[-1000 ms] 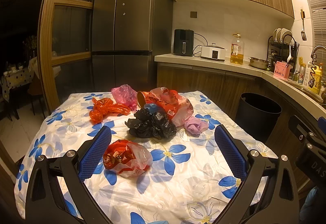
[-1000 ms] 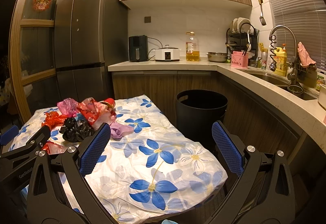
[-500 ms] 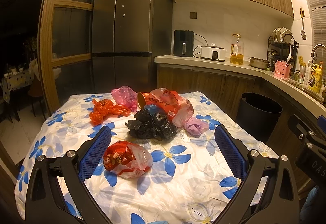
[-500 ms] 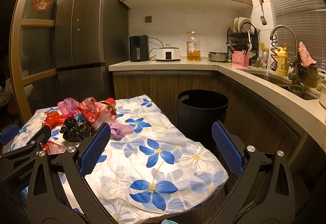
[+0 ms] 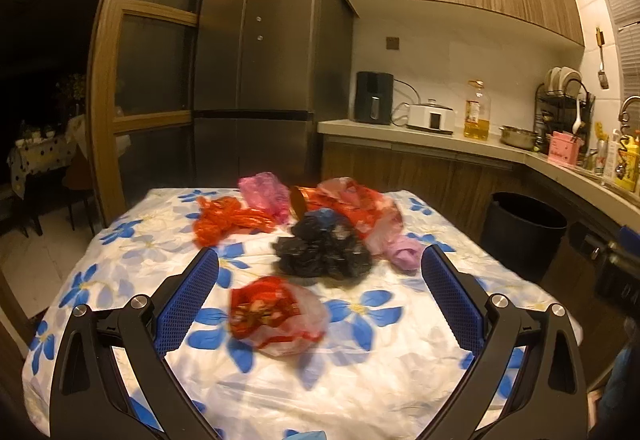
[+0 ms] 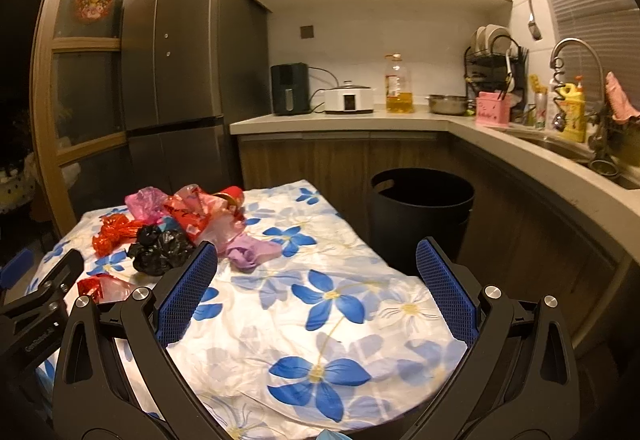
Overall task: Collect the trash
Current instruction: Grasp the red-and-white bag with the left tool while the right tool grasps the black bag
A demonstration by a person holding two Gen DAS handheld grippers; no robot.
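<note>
1. A table under a white cloth printed with blue flowers (image 5: 360,380) fills the lower half of both wrist views in a dim kitchen.
2. A black trash bin (image 6: 420,216) stands on the floor off the table's far right corner, at about 3 o'clock in the left wrist view, against the wooden cabinets.
3. The left gripper (image 5: 320,292) hovers above the table, its blue-padded fingers spread wide and holding nothing.
4. The right gripper (image 6: 316,288) hangs over the table's right side, fingers likewise spread and empty.
5. A heap of crumpled plastic bags lies at 12 o'clock from the left gripper: a black bag (image 5: 324,252) in front, red-printed bags (image 5: 360,208) behind it, an orange bag (image 5: 228,220) at 11 o'clock, a pink bag (image 5: 264,192) beyond, and a lilac bag (image 5: 406,252) at 1 o'clock.
6. A red-and-clear bag (image 5: 276,314) lies apart, nearest, between the left gripper's fingers in its view.
</note>
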